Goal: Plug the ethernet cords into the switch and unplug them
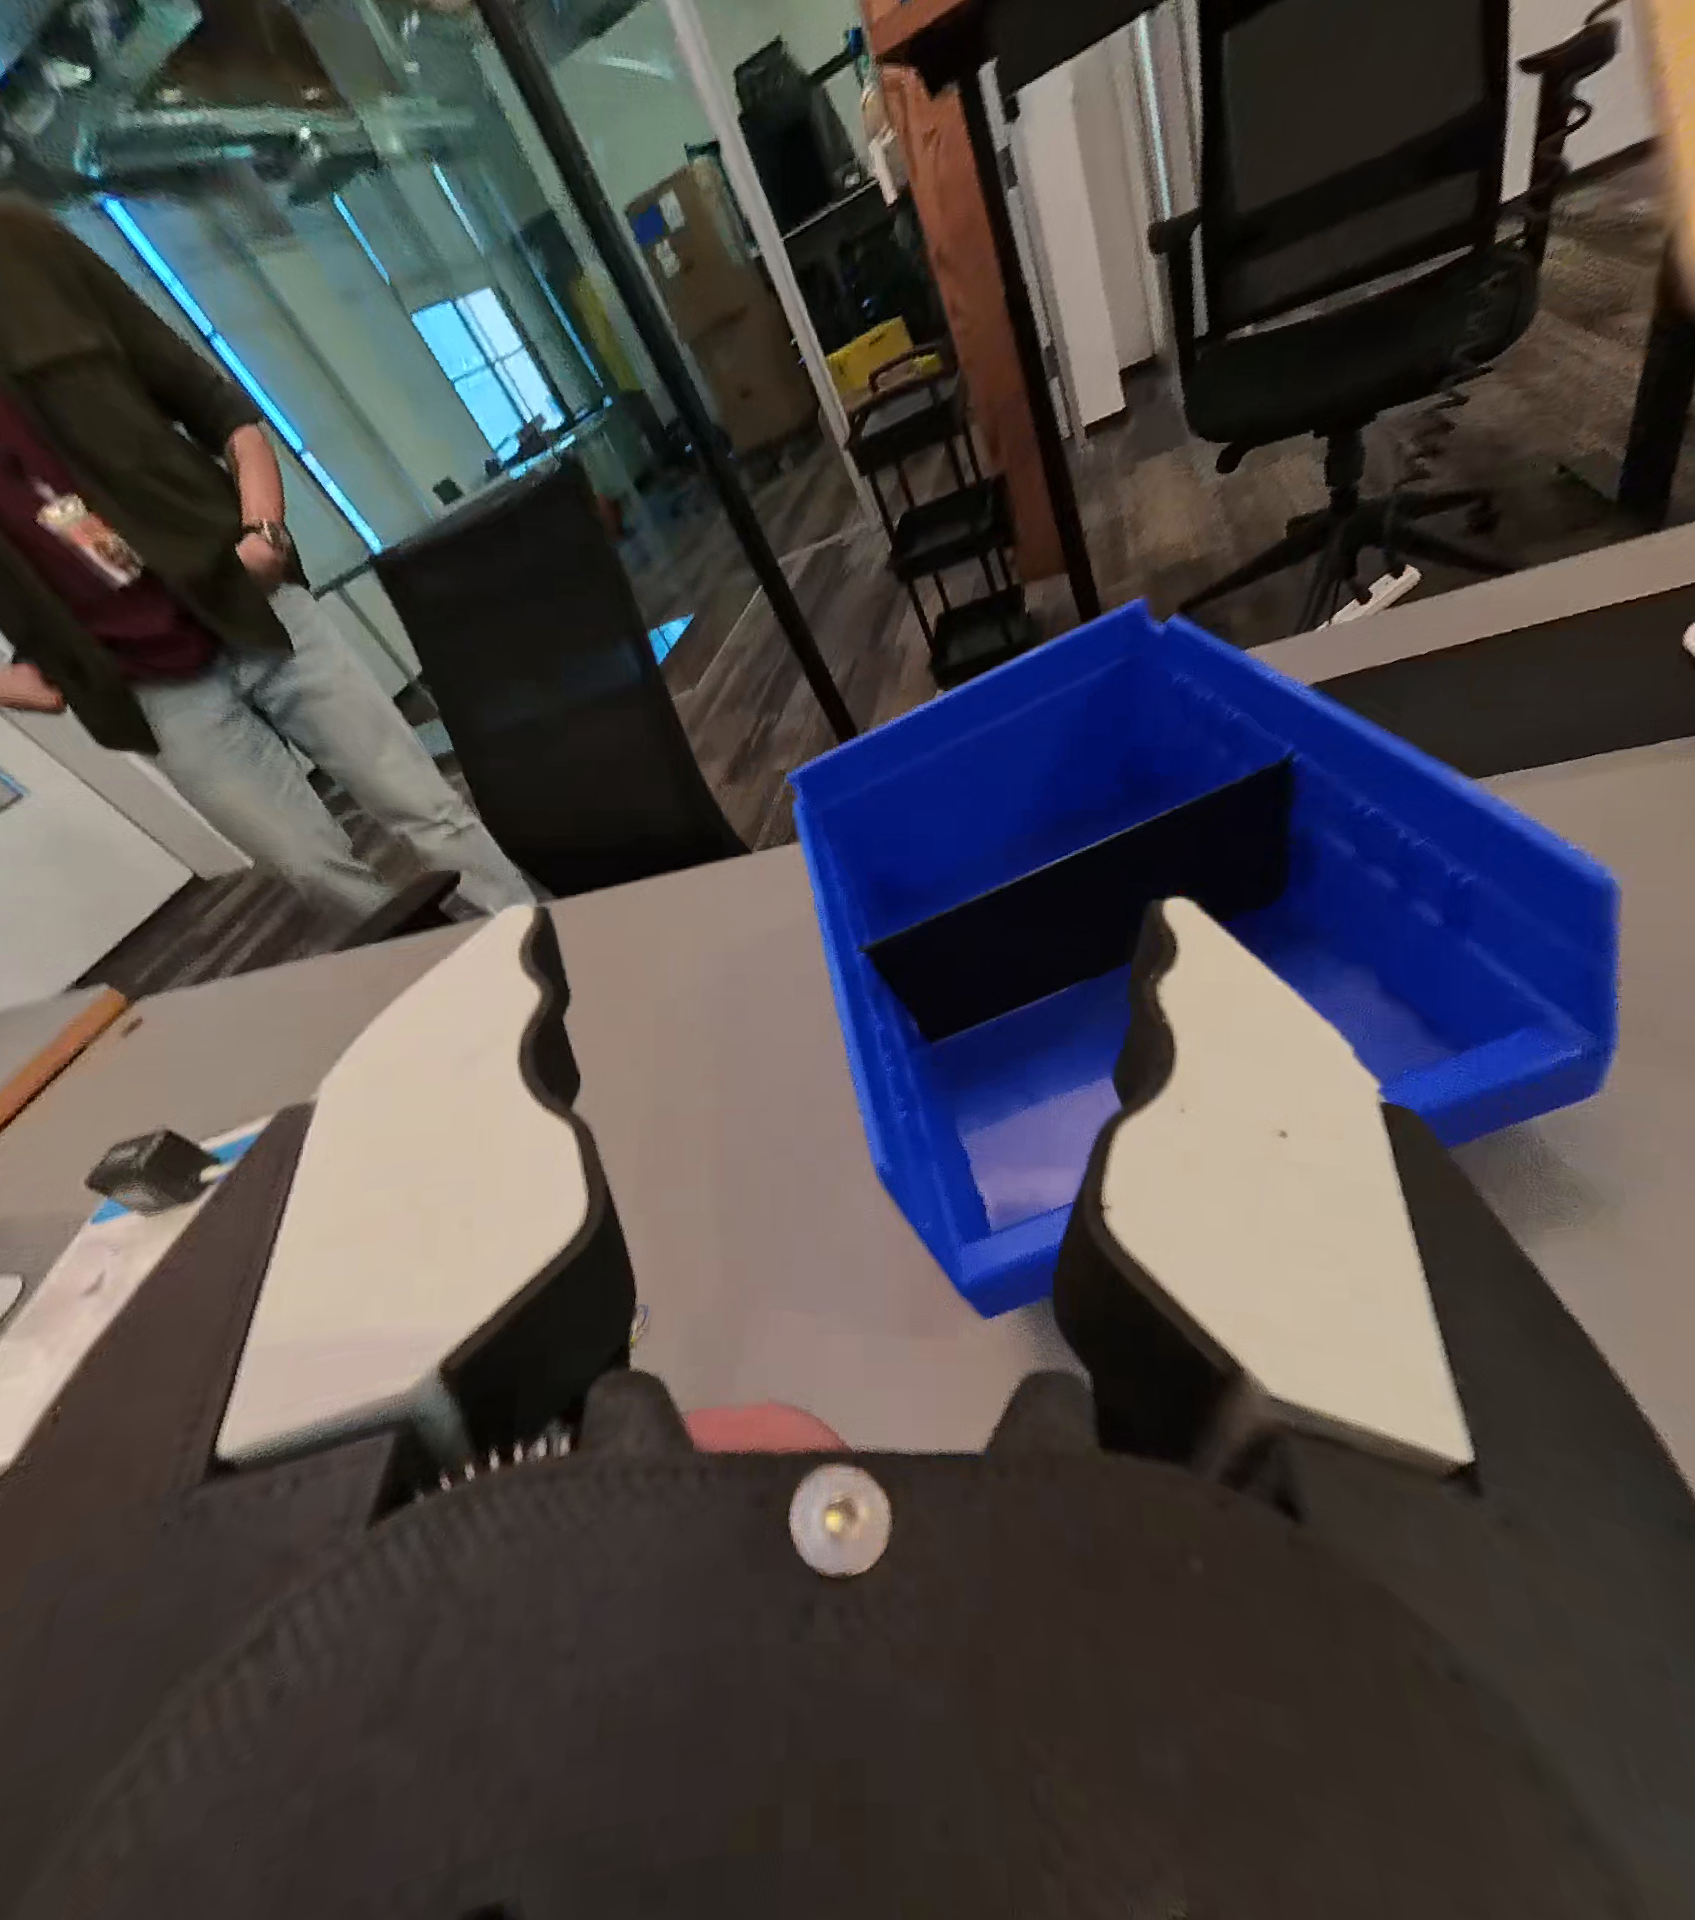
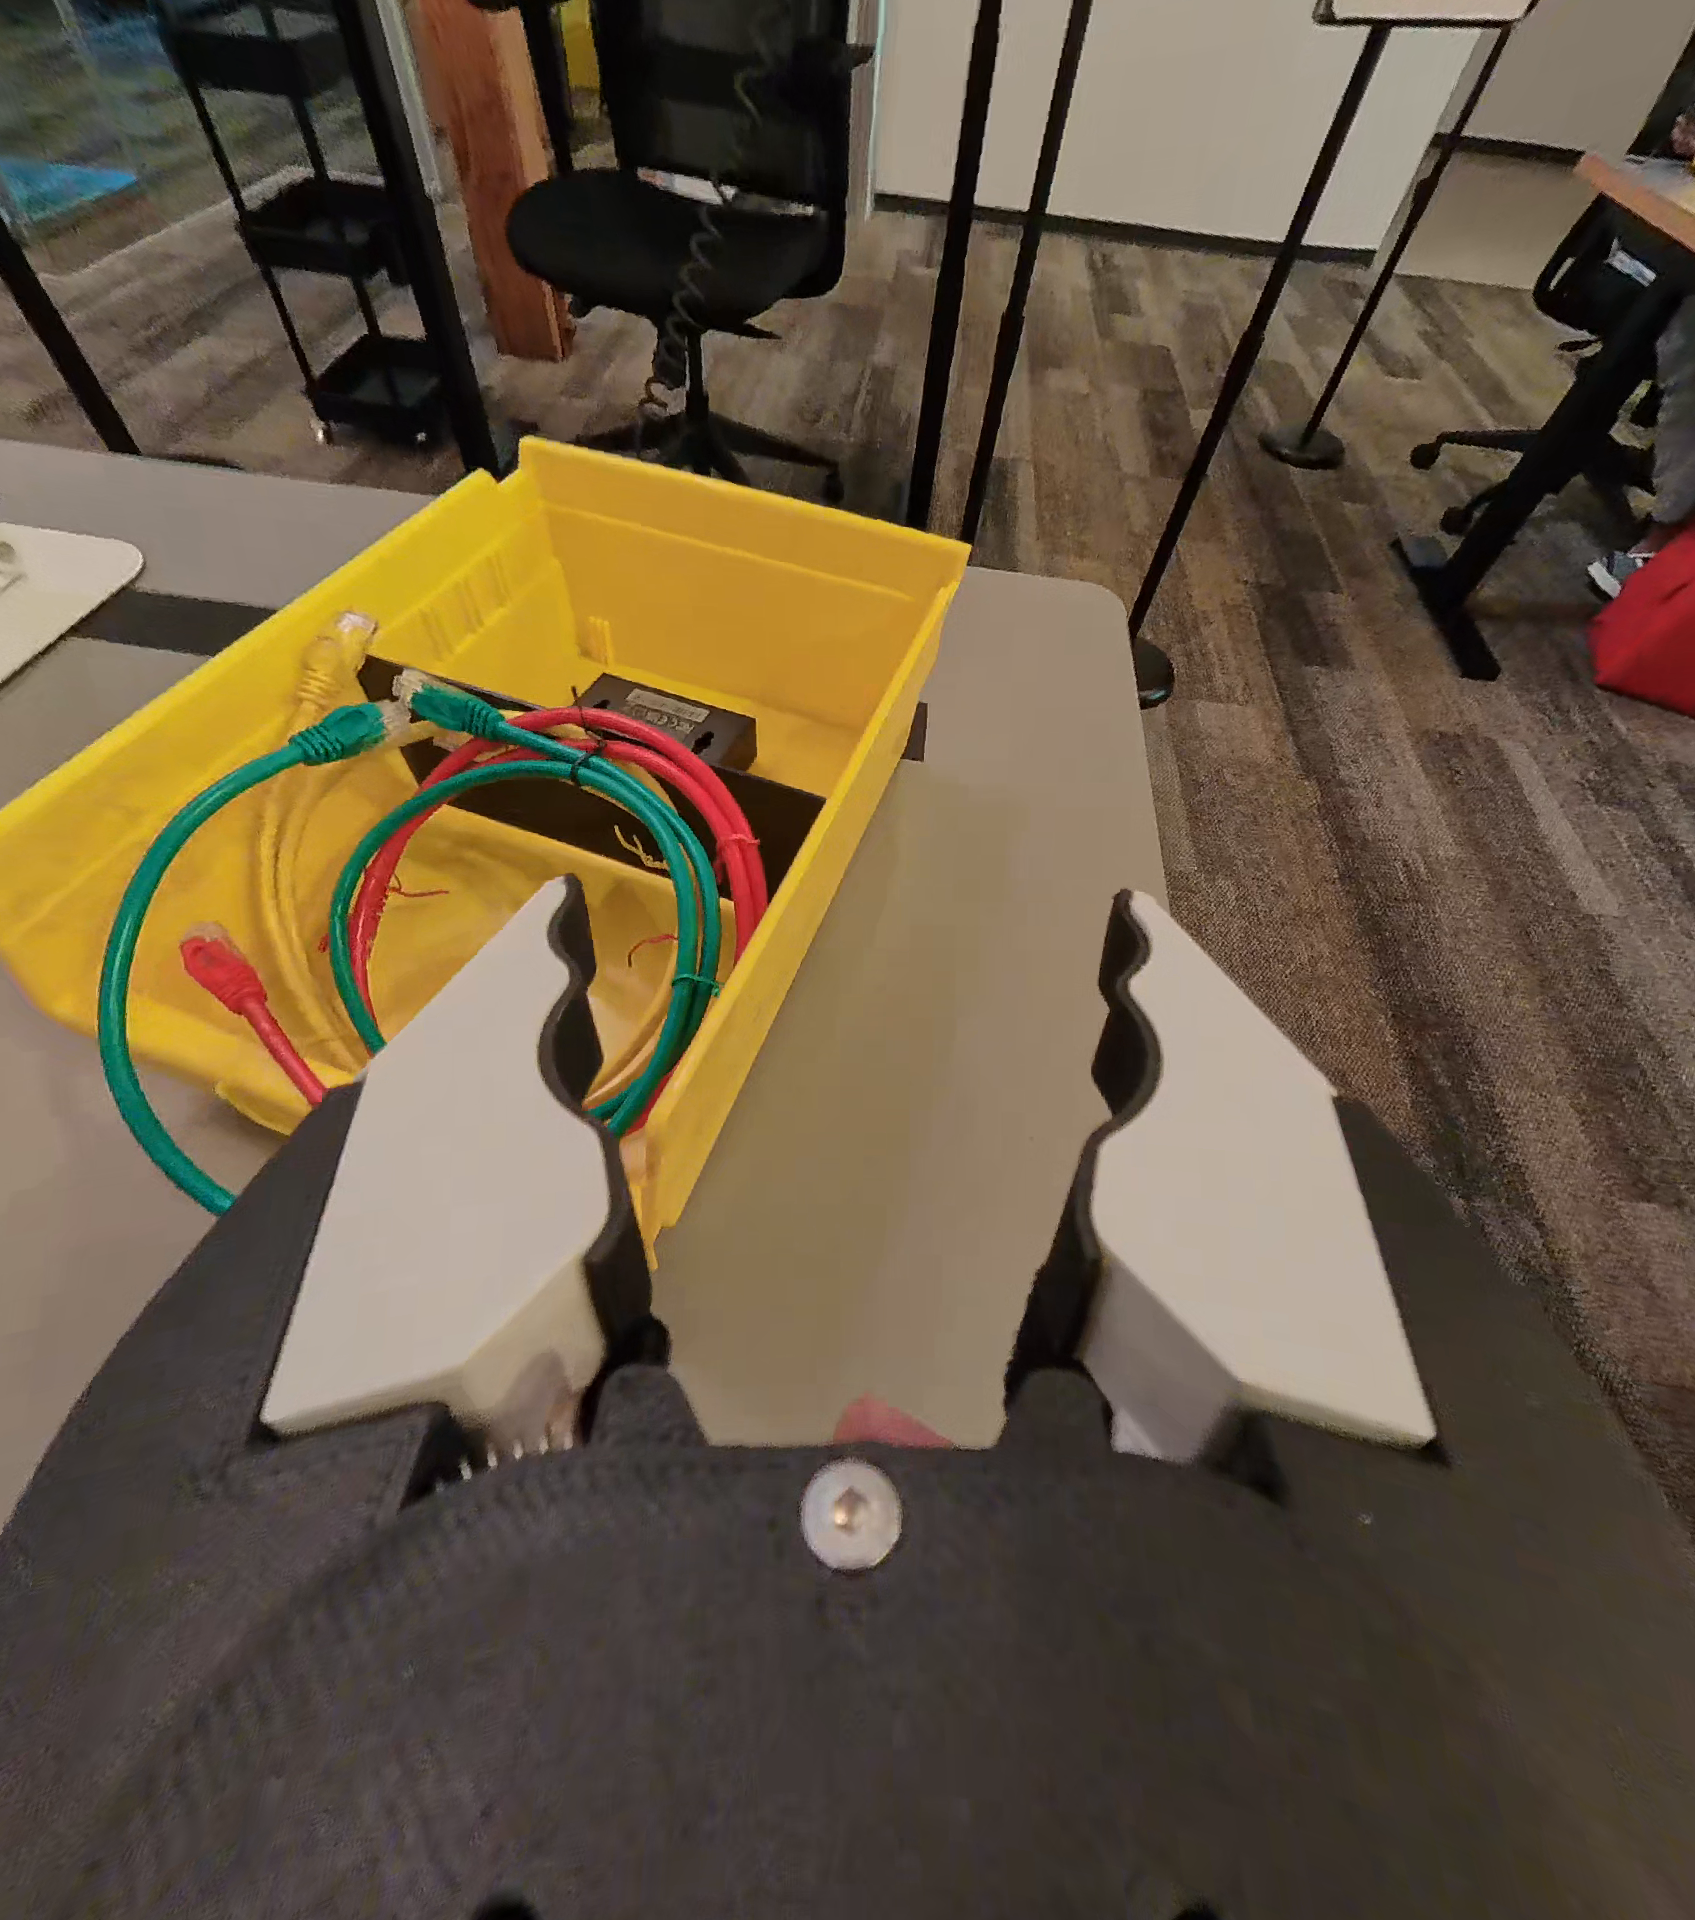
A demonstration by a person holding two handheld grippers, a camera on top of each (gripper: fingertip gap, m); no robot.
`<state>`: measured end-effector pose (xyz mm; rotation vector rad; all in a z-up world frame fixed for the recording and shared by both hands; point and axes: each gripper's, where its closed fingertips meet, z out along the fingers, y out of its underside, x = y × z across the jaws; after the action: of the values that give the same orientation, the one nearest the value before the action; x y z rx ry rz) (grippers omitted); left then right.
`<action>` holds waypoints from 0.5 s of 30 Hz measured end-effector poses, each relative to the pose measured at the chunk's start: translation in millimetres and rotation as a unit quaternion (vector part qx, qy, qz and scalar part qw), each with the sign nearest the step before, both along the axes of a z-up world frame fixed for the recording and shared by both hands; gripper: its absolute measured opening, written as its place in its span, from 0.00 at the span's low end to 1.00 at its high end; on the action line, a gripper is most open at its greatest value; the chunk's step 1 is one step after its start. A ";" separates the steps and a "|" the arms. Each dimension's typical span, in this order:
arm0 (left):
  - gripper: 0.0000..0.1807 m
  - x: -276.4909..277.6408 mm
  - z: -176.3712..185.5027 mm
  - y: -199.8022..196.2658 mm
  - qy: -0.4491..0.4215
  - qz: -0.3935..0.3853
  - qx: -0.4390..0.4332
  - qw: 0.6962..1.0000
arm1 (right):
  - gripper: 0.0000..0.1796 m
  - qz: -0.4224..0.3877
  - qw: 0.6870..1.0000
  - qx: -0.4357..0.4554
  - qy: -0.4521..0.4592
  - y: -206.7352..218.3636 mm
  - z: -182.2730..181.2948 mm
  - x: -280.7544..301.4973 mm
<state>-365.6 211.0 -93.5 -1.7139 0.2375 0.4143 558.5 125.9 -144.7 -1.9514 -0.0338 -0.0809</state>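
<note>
In the right wrist view a yellow bin [image 2: 614, 540] stands on the grey table. A black switch [image 2: 668, 717] lies in its far compartment behind a black divider [image 2: 770, 821]. Coiled green [image 2: 136, 914], red [image 2: 245, 1003] and yellow ethernet cords [image 2: 329, 660] lie in the near compartment, the green one looping out over the front. My right gripper [image 2: 848, 914] is open and empty, above the bin's right front corner. In the left wrist view my left gripper [image 1: 853, 925] is open and empty, above the table beside an empty blue bin [image 1: 1445, 862] with a black divider [image 1: 1082, 914].
The table [image 2: 1009, 727] ends just right of the yellow bin, with floor beyond. A white lamp base [image 2: 1, 613] sits at the back left. In the left wrist view papers and a small black object [image 1: 142, 1169] lie at the left. A person [image 1: 95, 499] stands beyond the table. Office chairs stand behind. Left tips to right tips: about 95 cm. The black switch [image 2: 668, 717] lies around 25 cm away from my right fingertips.
</note>
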 end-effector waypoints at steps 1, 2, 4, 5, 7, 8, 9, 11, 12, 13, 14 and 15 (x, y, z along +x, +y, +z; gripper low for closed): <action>0.57 -9.1 -6.2 0.1 -0.005 0.008 -0.002 1.000 | 0.54 -0.005 1.000 0.002 0.004 -0.1 -1.8 2.0; 0.57 -16.9 -13.4 0.7 -0.012 0.013 -0.008 1.000 | 0.54 -0.008 1.000 -0.001 0.008 -0.3 -5.1 3.7; 0.57 -29.5 -29.9 3.0 -0.032 0.017 -0.023 0.999 | 0.54 -0.015 1.000 -0.005 0.018 -0.1 -11.2 6.1; 0.58 -35.5 -38.1 4.8 -0.041 0.020 -0.028 0.999 | 0.54 -0.017 1.000 -0.006 0.018 0.2 -13.3 6.3; 0.58 -39.1 -55.6 10.6 -0.071 0.006 -0.043 0.997 | 0.53 -0.021 1.000 -0.007 0.017 0.7 -16.2 6.5; 0.59 -38.2 -66.3 14.7 -0.093 -0.006 -0.060 0.994 | 0.52 -0.024 1.000 -0.008 0.015 0.7 -18.0 7.3; 0.58 -37.7 -76.2 18.7 -0.111 -0.015 -0.078 0.991 | 0.51 -0.030 0.999 -0.011 0.011 0.6 -19.8 9.3; 0.57 -39.5 -85.7 27.1 -0.133 -0.020 -0.083 0.987 | 0.50 -0.038 0.999 -0.012 0.008 1.3 -23.0 11.8; 0.57 -41.3 -89.9 31.3 -0.136 -0.020 -0.088 0.987 | 0.50 -0.038 0.999 -0.014 0.012 2.4 -25.1 11.0; 0.56 -42.5 -95.0 35.4 -0.138 -0.019 -0.096 0.986 | 0.50 -0.039 0.999 -0.016 0.015 3.2 -27.1 10.7; 0.55 -42.9 -98.8 39.6 -0.138 -0.021 -0.102 0.985 | 0.51 -0.038 0.999 -0.017 0.017 3.9 -28.8 9.6; 0.53 -43.6 -102.4 43.6 -0.137 -0.021 -0.106 0.985 | 0.51 -0.036 0.999 -0.019 0.021 4.6 -31.0 7.6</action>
<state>-409.2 254.6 -195.9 -1.9482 0.1198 0.1204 566.0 130.5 -175.6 -1.9914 0.0633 -0.0879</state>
